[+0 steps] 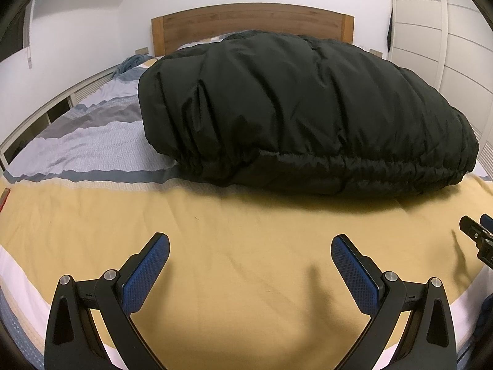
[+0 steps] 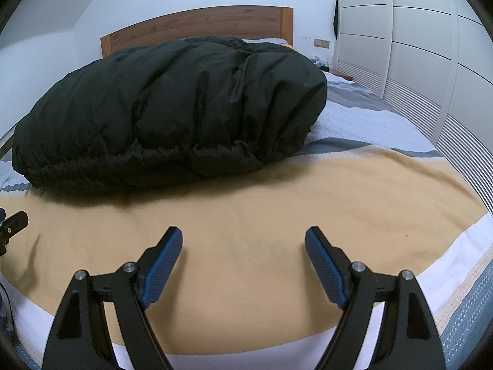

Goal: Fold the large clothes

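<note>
A large black puffer jacket (image 1: 302, 108) lies in a bulky heap on the bed, its gathered elastic hem facing me; the right wrist view shows the jacket (image 2: 172, 111) left of centre. My left gripper (image 1: 250, 243) hovers open over the yellow band of the bedcover (image 1: 234, 234), short of the hem, nothing between its blue pads. My right gripper (image 2: 243, 237) is likewise open and empty above the same yellow band (image 2: 277, 191). Each gripper's tip shows at the edge of the other's view: the right gripper (image 1: 476, 234) and the left gripper (image 2: 14, 220).
The bedcover has grey, white and blue stripes (image 1: 92, 135) beyond the yellow band. A wooden headboard (image 1: 252, 21) stands behind the jacket. White wardrobe doors (image 2: 416, 49) line the right side. A slatted rail (image 1: 40, 114) runs along the left.
</note>
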